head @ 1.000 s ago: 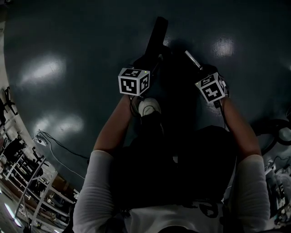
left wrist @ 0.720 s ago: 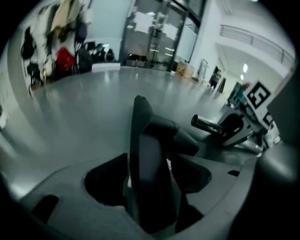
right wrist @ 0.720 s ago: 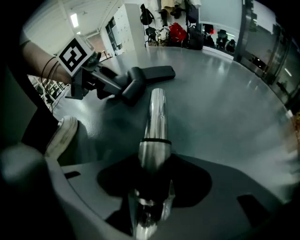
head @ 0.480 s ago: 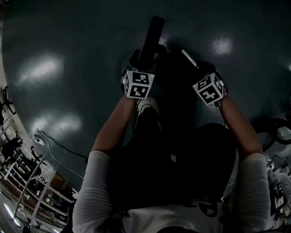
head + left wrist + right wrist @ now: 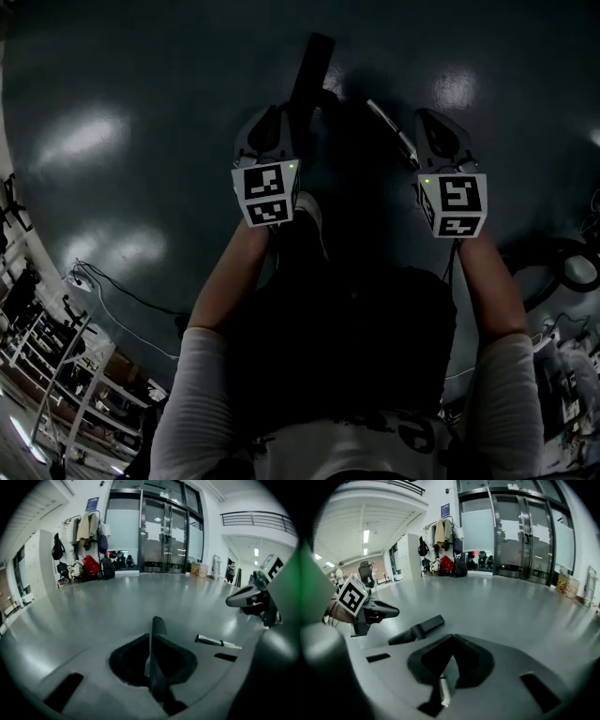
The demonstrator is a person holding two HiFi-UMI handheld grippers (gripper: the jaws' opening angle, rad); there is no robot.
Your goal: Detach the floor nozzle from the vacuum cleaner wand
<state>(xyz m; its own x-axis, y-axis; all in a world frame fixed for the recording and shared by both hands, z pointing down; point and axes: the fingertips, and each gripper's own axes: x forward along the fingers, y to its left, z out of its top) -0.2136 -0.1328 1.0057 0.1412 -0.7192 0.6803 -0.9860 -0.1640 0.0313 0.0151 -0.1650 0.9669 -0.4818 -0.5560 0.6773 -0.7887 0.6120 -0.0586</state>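
The black floor nozzle (image 5: pixel 309 80) lies on the dark floor, apart from the silver wand (image 5: pixel 392 131) to its right. My left gripper (image 5: pixel 267 127) hangs above the nozzle's near end without touching it. Its jaws are closing with nothing between them. In the right gripper view the nozzle (image 5: pixel 417 629) rests flat on the floor, with the left gripper (image 5: pixel 391 612) above it. My right gripper (image 5: pixel 433 127) is shut and empty above the wand. The left gripper view shows the wand (image 5: pixel 218 641) on the floor under the right gripper (image 5: pixel 234 602).
Thin cables (image 5: pixel 122 300) trail over the floor at the left, with racks (image 5: pixel 47 375) beyond them. A round black object (image 5: pixel 562 272) sits at the right. Glass doors (image 5: pixel 168 531) and a rack of coats and bags (image 5: pixel 89 545) stand at the far end of the hall.
Both grippers have risen off the floor toward the head camera and tilted, their marker cubes turning. The nozzle and the wand stay lying where they were.
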